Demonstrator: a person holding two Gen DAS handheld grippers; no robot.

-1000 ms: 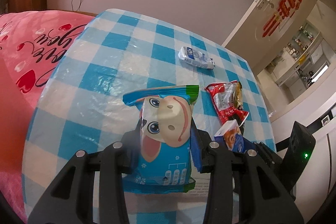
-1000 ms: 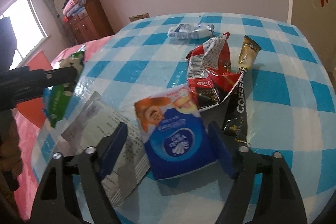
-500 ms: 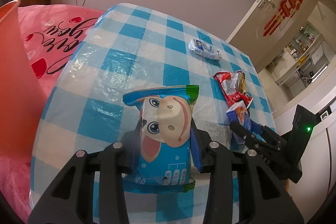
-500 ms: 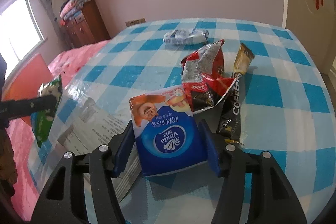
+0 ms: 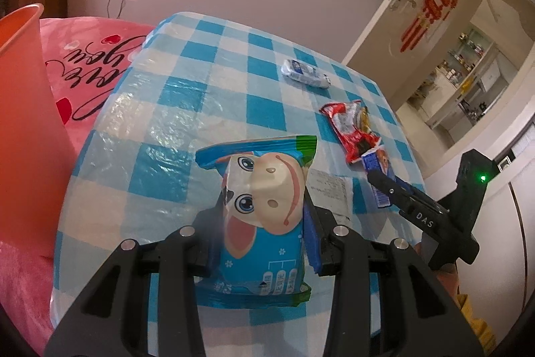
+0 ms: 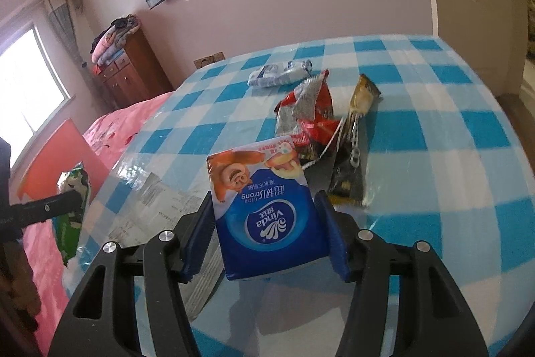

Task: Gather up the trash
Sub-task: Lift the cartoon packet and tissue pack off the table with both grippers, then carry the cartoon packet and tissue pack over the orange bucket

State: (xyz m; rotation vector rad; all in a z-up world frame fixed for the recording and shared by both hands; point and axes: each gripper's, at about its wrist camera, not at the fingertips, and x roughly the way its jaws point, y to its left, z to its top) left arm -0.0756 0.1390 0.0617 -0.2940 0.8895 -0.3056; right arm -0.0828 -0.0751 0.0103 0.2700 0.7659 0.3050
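closing in over the last second, the right gripper (image 6: 267,233) now has its blue fingers (image 6: 197,233) pressed on both sides of the tissue pack (image 6: 264,209), which sits low over the bench (image 6: 451,129) at its near edge, above a printed paper slip (image 6: 160,199). so the second piece of trash looks secured. the left gripper (image 5: 264,236) is clenched on the snack bag (image 5: 264,209), and it has drifted sideways: the orange bin (image 5: 23,109) now fills more of the left wrist view, so the drop seems close. the pack is smooth, glossy, soft and block-shaped; the bag is a puffy, crinkly foil pillow with a cartoon face. left on the shiny checked plastic cover are a crumpled red wrapper (image 6: 307,112), a long flat coffee sachet (image 6: 354,149) and a squashed white wrapper (image 6: 277,74). beside the bench lies a plush pink bed (image 5: 93,56).
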